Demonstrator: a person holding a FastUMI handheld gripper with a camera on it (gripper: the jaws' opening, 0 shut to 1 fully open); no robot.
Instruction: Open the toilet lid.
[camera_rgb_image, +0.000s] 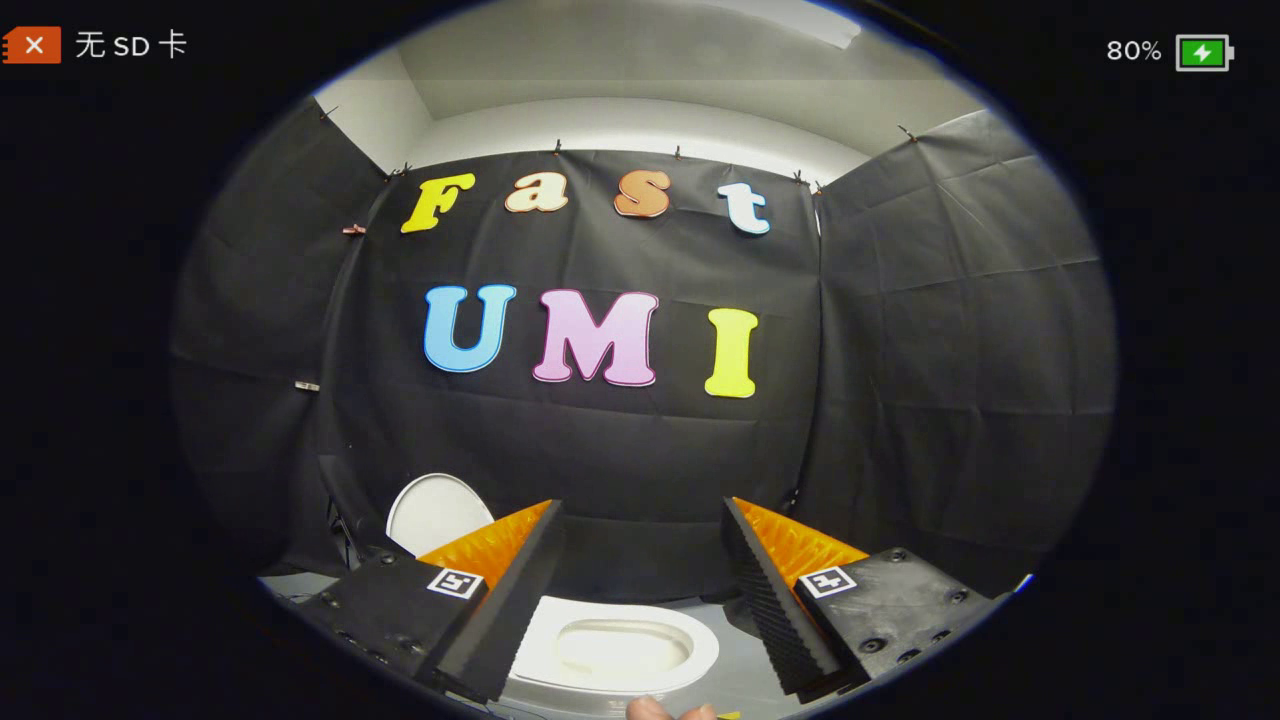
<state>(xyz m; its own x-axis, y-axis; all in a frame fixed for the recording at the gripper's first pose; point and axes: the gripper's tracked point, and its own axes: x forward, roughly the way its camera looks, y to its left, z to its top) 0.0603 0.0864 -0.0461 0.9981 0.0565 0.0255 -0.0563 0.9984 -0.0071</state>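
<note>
Between the fingers (640, 590), which are standing spread wide and pinching nothing, a small white toilet (620, 650) is lying low, seat ring and bowl opening facing up. It seems to be a model, sitting on a pale table (740, 680) just under the tips. Off beyond the left finger, a white oval, most likely the toilet lid (435, 512), is leaning upright against the black cloth wall (620, 450); whether it is hinged to the bowl I cannot tell, since the finger is covering the join. Judging by that, the lid looks already raised. A fingertip (650, 708) of the person is peeking in near the bowl's front rim.

Risks from here: the open fingers are hovering close over the bowl, so a careless drop could be knocking the light toilet sideways, and a brush against the standing lid could be tipping it shut again.
</note>
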